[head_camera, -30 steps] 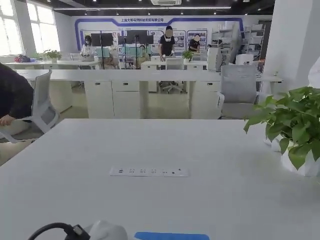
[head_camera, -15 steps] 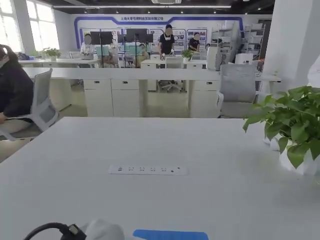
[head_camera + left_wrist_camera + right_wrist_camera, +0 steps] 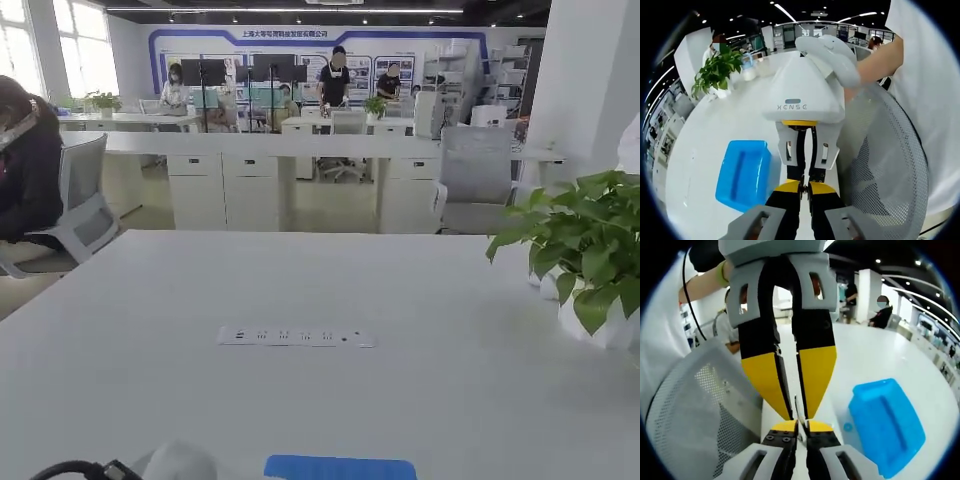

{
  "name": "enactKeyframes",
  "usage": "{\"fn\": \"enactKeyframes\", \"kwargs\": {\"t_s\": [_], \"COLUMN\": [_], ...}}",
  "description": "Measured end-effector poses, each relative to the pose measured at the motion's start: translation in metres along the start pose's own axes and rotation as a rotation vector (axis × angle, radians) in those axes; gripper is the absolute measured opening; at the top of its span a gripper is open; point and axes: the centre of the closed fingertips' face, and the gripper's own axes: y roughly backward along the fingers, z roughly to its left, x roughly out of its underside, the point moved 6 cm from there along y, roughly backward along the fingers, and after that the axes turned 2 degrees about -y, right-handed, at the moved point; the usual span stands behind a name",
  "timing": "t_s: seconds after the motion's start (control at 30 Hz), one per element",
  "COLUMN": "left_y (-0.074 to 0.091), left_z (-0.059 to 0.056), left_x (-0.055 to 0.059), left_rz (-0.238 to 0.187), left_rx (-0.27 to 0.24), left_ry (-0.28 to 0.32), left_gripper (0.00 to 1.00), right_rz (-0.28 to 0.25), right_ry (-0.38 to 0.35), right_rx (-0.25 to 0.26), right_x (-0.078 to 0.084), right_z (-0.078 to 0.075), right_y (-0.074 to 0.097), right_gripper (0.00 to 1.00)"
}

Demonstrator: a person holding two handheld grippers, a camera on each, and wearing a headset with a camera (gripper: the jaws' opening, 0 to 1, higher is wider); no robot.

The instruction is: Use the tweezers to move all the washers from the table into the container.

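1. Where the two tools meet tip to tip, the left tongs [image 3: 805, 187] and the right tongs [image 3: 801, 427] point straight at each other. Their yellow tips almost touch over the white bench [image 3: 300, 410].
2. Left tongs: closed to a thin slit. In the right gripper view the long yellow pads [image 3: 767, 380] converge to a point, and nothing can be made out between them.
3. Right tongs: closed to a narrow slit. A thin pale metal strip [image 3: 798, 427] stands in that slit. Whether it is gripped, and what it is, cannot be told.
4. Container [image 3: 340, 468]: blue, rectangular, resting on the bench.
   - Head view: at the bottom edge, on the near side of the power strip [image 3: 296, 337].
   - Left gripper view: just left of the meeting tips.
   - Right gripper view: just right of the meeting tips.
5. White housing [image 3: 180, 462] of a gripper and a black cable [image 3: 65, 470]: bottom left of the head view, left of the container.
6. Mesh chair back [image 3: 885, 170]: beside the bench edge, on the side of the tongs away from the container.
7. Potted plant [image 3: 585, 245]: on the right side of the bench, well apart from the container.
8. Seated person [image 3: 25, 170]: far left of the head view, beyond the bench.
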Motion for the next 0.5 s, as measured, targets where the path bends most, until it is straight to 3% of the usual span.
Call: {"fn": "enactKeyframes", "kwargs": {"t_s": [0.5], "left_y": [-0.0027], "left_z": [-0.0015], "left_x": [0.0023], "left_rz": [0.017], "left_rx": [0.003], "left_ry": [-0.013], "left_gripper": [0.0], "right_rz": [-0.028], "right_ry": [-0.035], "right_rx": [0.007], "right_x": [0.001], "right_z": [-0.0002], "right_y": [-0.0008], "right_gripper": [0.03]}}
